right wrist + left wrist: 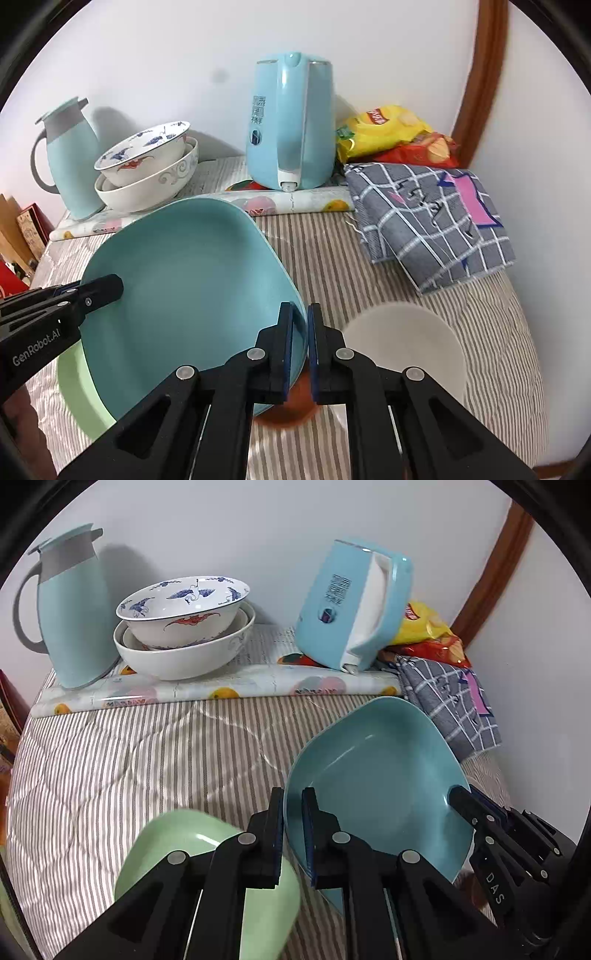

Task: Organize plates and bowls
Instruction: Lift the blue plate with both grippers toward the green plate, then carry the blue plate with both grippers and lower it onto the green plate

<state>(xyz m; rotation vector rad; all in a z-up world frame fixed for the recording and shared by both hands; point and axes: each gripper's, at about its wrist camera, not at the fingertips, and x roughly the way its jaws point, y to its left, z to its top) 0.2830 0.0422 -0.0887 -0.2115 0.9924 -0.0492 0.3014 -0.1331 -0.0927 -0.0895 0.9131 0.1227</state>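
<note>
A teal plate (373,775) is held tilted above the striped table, gripped at opposite rims by both grippers. My left gripper (293,830) is shut on its near rim; it also shows at the plate's left side in the right wrist view (107,288). My right gripper (307,343) is shut on the teal plate (184,288) at its right rim and appears in the left wrist view (461,797). A light green plate (177,845) lies under it, also seen in the right wrist view (81,391). A white plate (406,339) and a brown dish (291,410) lie near my right gripper.
Stacked white patterned bowls (184,627) stand at the back beside a teal jug (70,609). A blue kettle (291,122) stands on a rolled fruit-print mat (221,692). Chip bags (391,133) and a folded grey checked cloth (428,218) lie at the back right.
</note>
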